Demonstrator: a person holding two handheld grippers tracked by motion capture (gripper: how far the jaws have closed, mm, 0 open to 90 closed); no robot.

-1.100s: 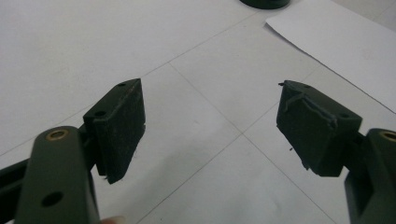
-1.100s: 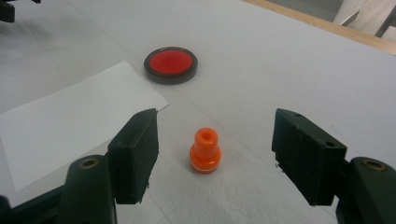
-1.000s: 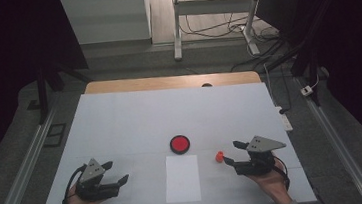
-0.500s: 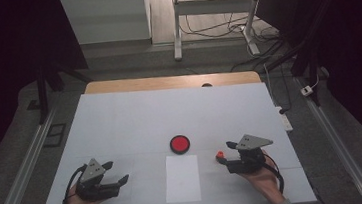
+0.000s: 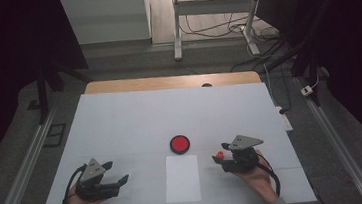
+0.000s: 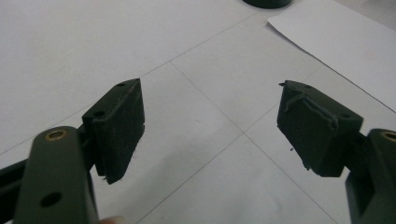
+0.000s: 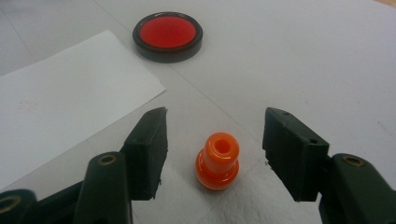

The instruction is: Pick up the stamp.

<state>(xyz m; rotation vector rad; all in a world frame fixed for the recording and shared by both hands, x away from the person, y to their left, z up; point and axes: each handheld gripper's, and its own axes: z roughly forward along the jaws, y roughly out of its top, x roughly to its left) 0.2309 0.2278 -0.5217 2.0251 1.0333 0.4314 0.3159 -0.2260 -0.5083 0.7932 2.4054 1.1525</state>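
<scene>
Right claw [image 7: 215, 154] straddles the upright orange peg [image 7: 217, 161], jaws just been closing but pads not yet touching; grasp and lift remain. Left claw [image 6: 210, 128] spread, empty, on the bench [image 5: 130, 122].

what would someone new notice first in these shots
Probably the small orange peg, standing upright on the white table between the jaws of the right tool, which have just been closing without touching it yet. Next, the red disc in its black rim at mid-table, just beyond a white paper sheet. The left tool rests open at the near left.
</scene>
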